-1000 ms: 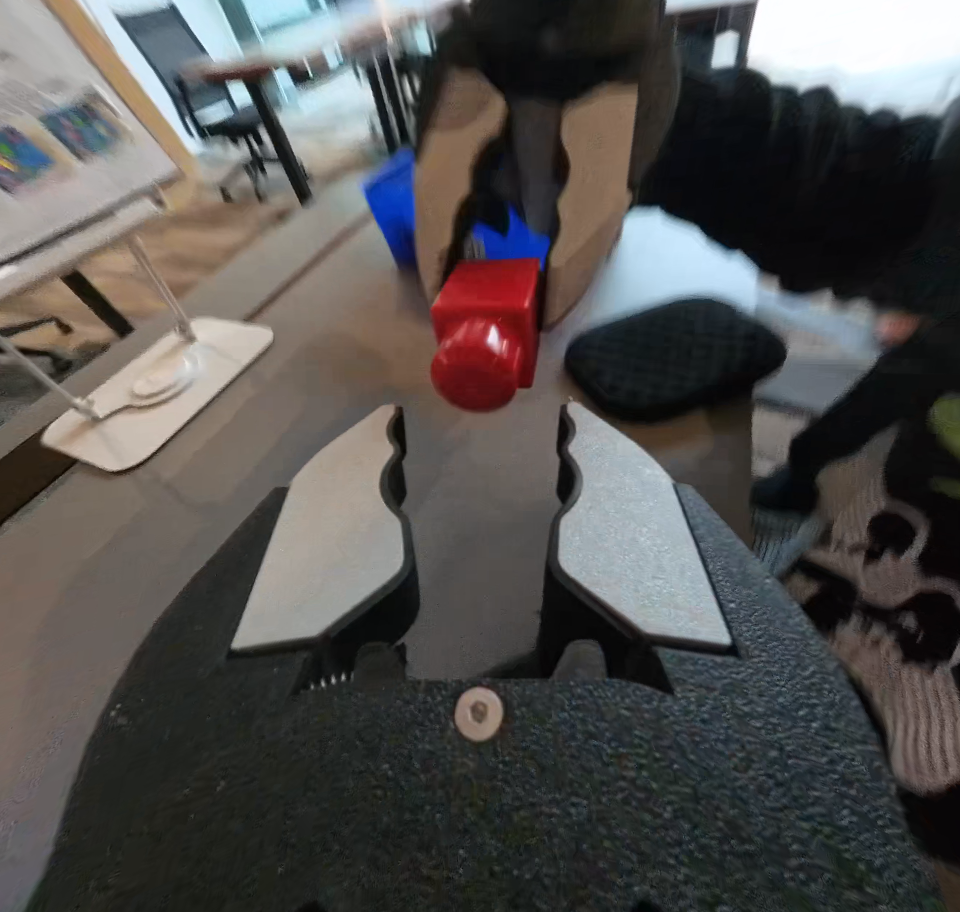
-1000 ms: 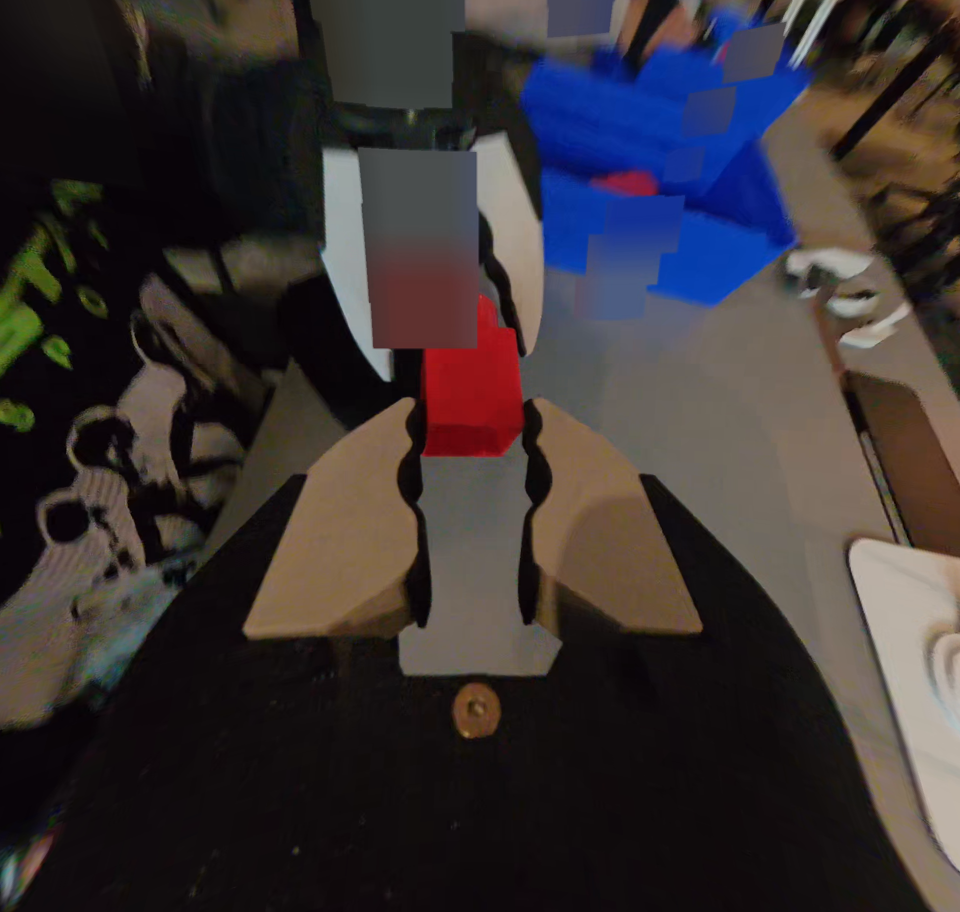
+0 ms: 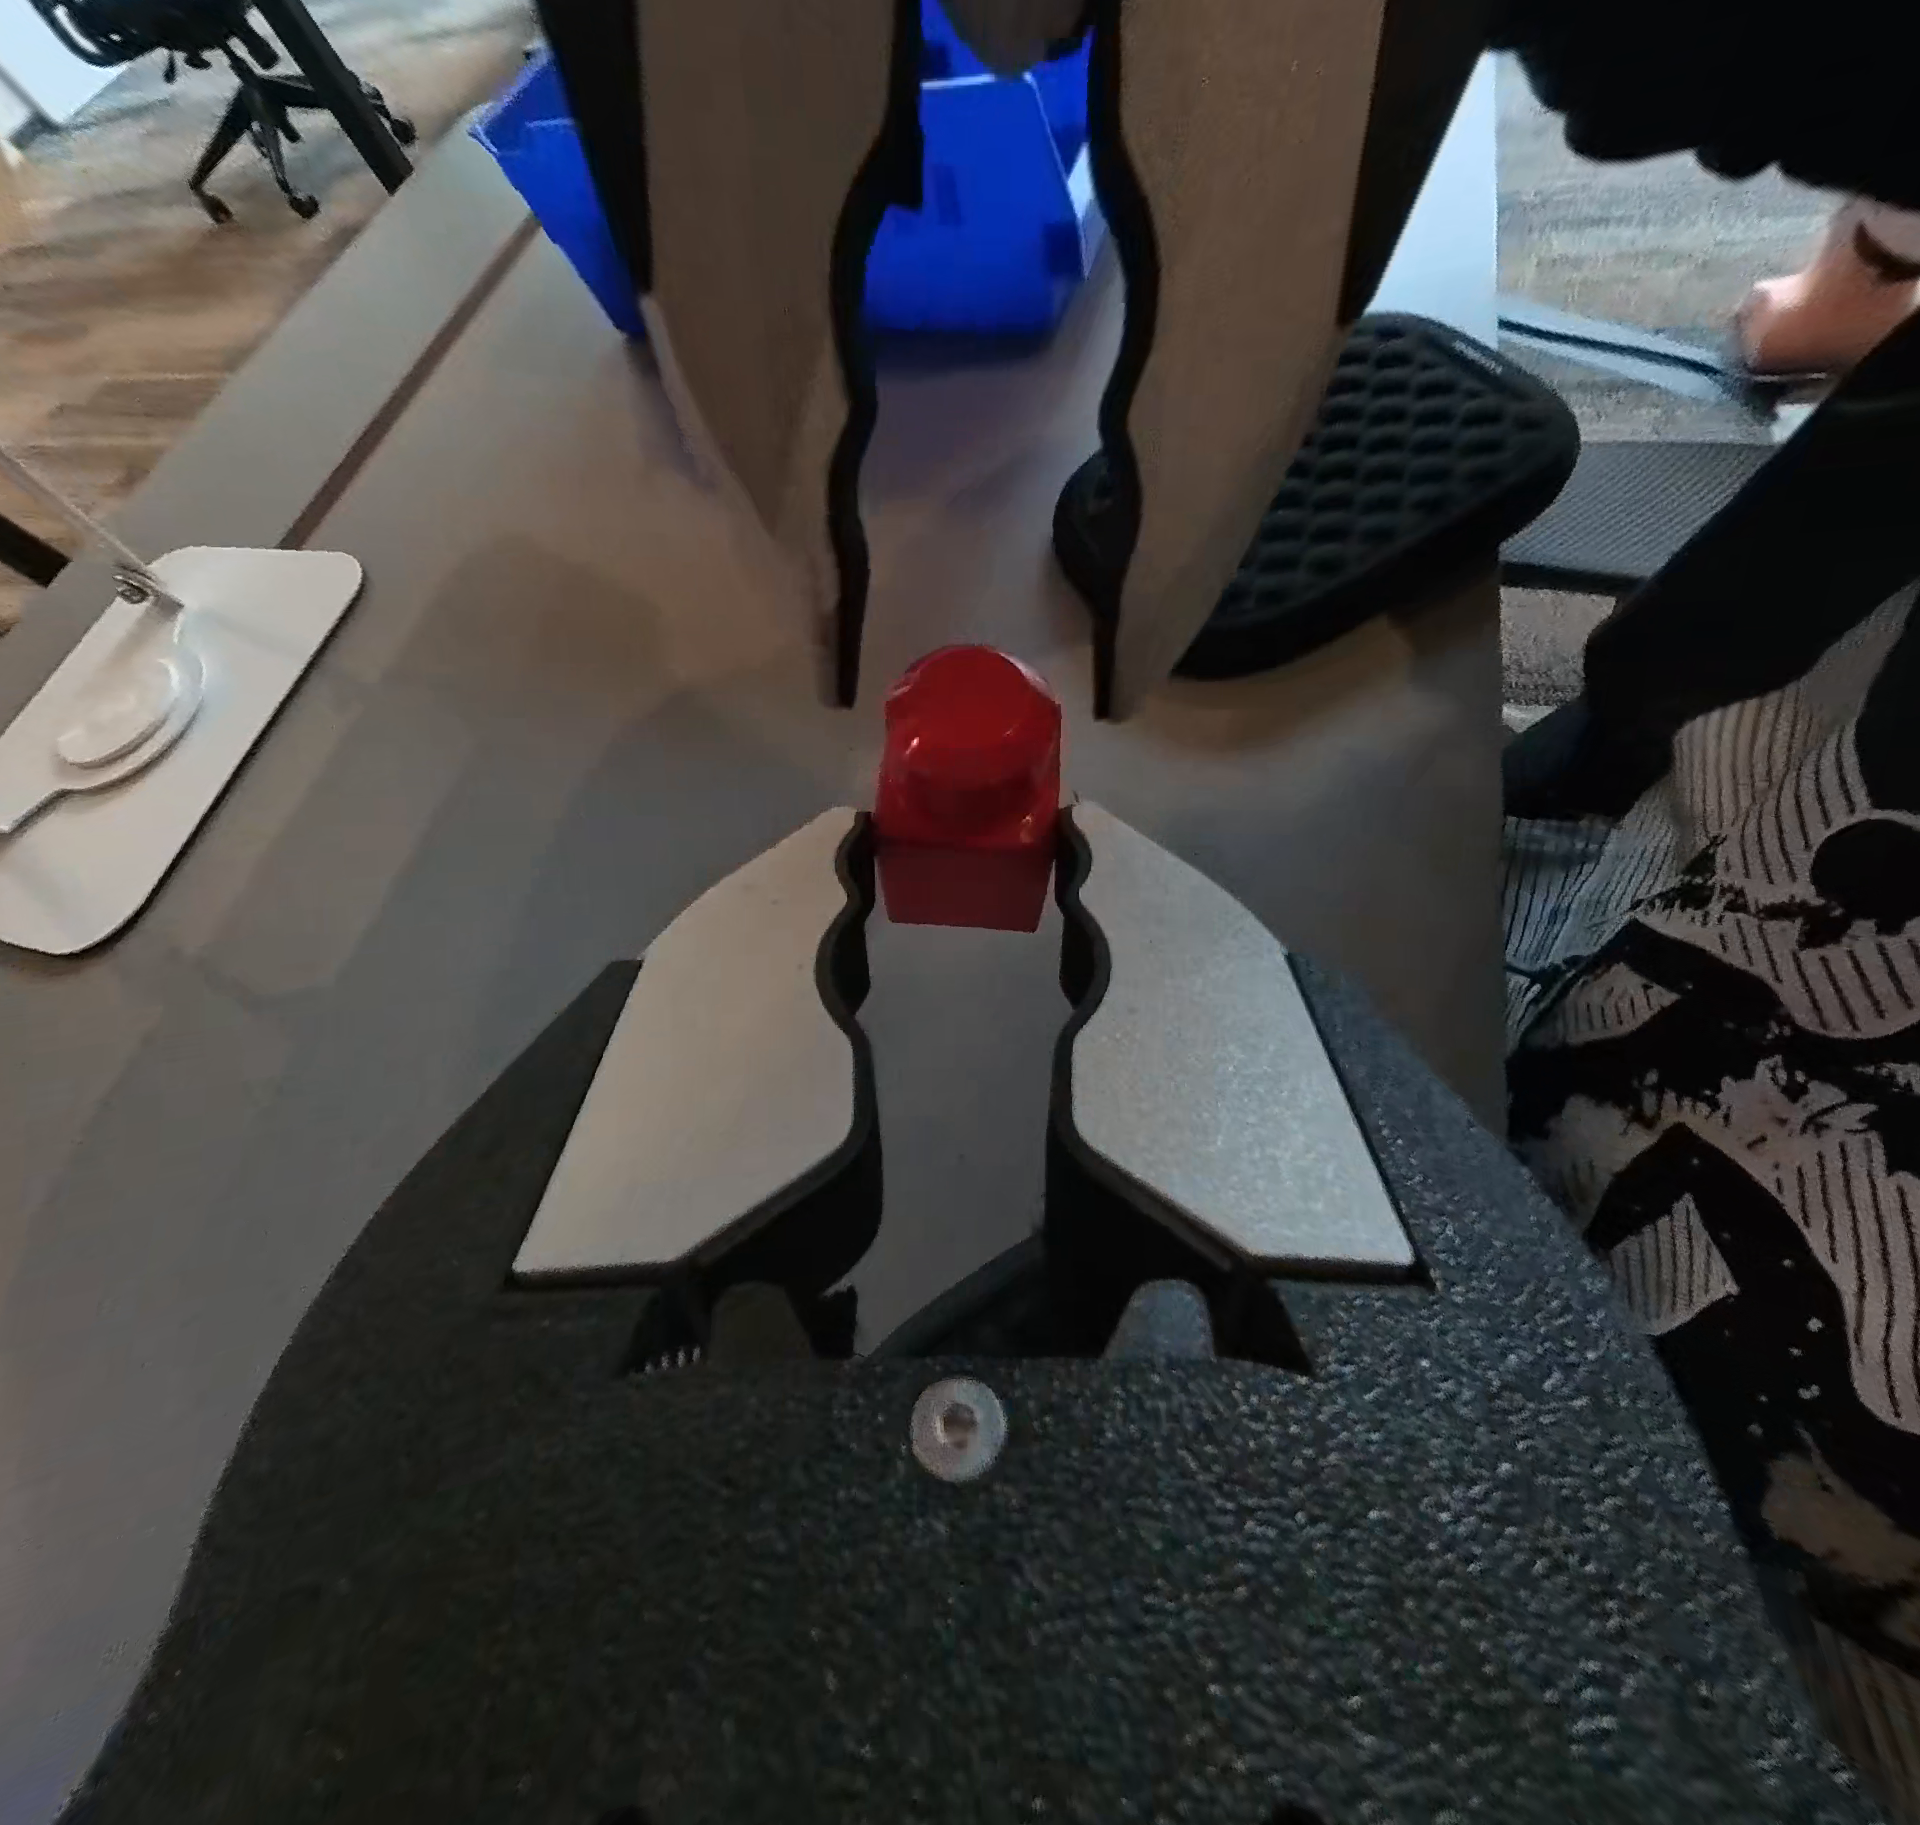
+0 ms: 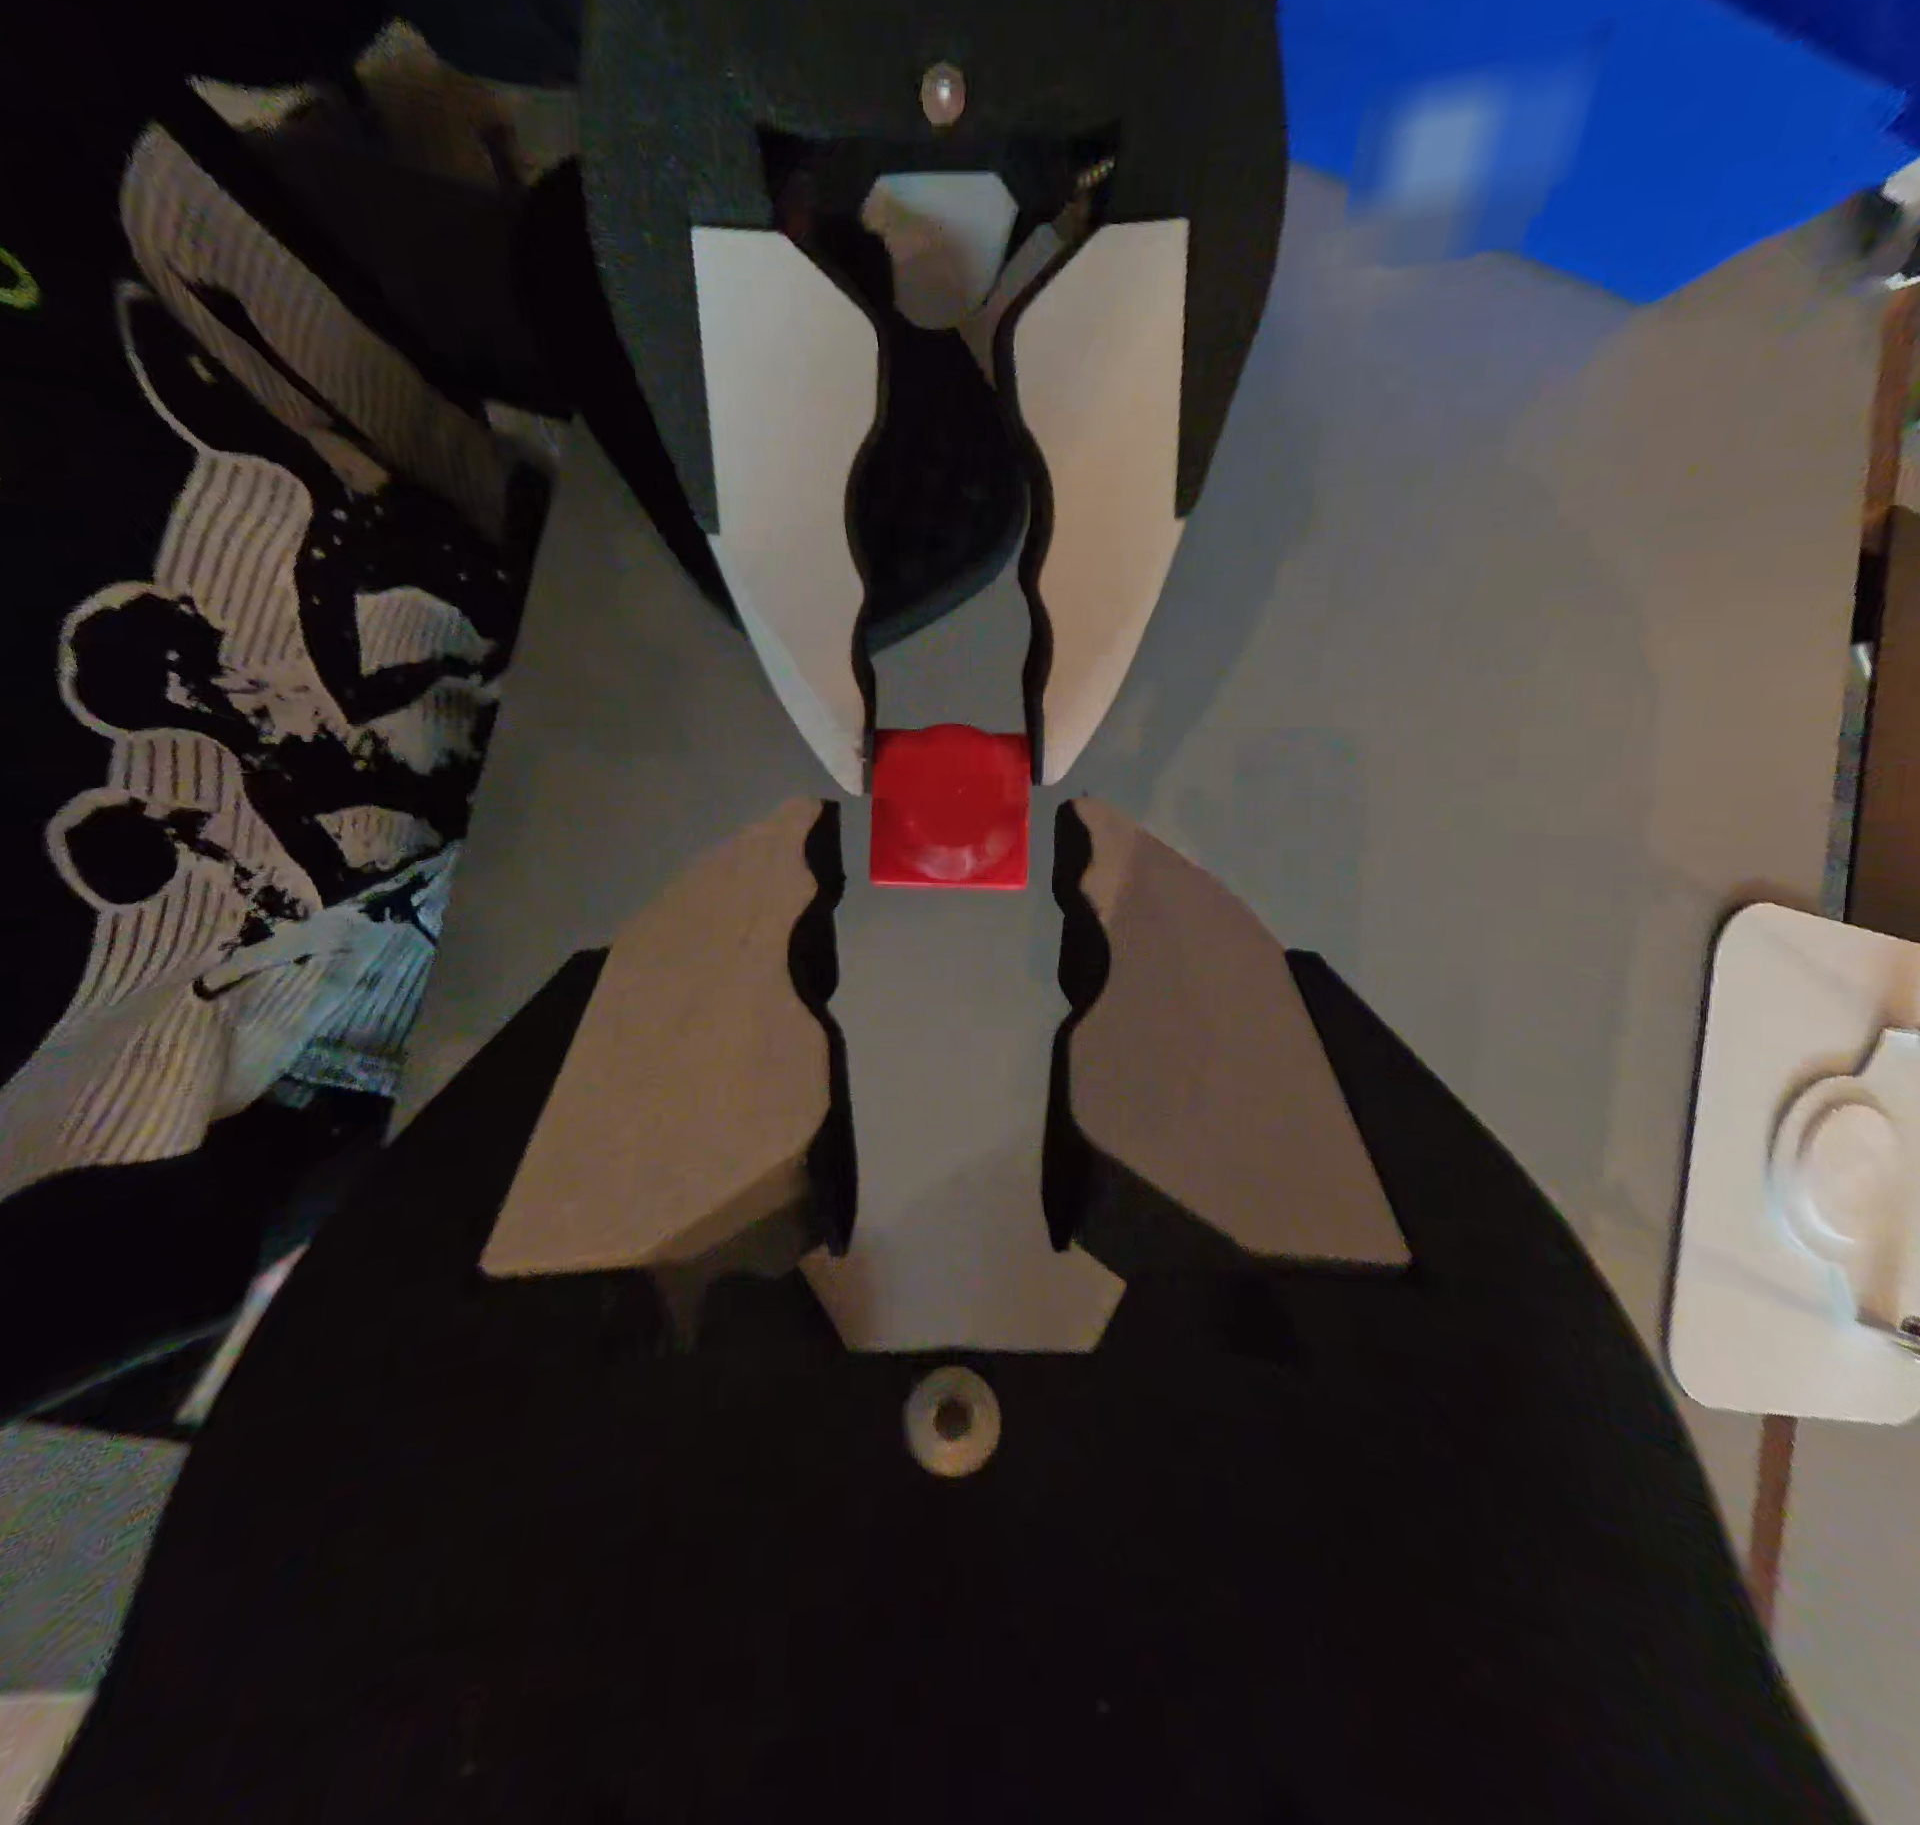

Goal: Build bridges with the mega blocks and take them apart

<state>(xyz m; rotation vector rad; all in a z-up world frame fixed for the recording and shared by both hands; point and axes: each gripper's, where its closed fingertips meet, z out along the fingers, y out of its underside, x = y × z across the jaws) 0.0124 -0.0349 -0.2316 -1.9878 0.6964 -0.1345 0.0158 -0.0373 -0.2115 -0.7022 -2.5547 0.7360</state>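
Red mega block (image 3: 964,819) is sitting between the left gripper's (image 3: 961,819) fingertips, which are clamping its sides. At its 12 o'clock, the right gripper (image 3: 971,705) is hanging narrowly parted, not touching, above the grey table (image 3: 499,736).

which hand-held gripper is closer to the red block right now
Left. The left hand-held gripper has its fingertips on either side of the red block, apparently gripping it. The right hand-held gripper is open, its tips just short of the block and flanking it without touching.
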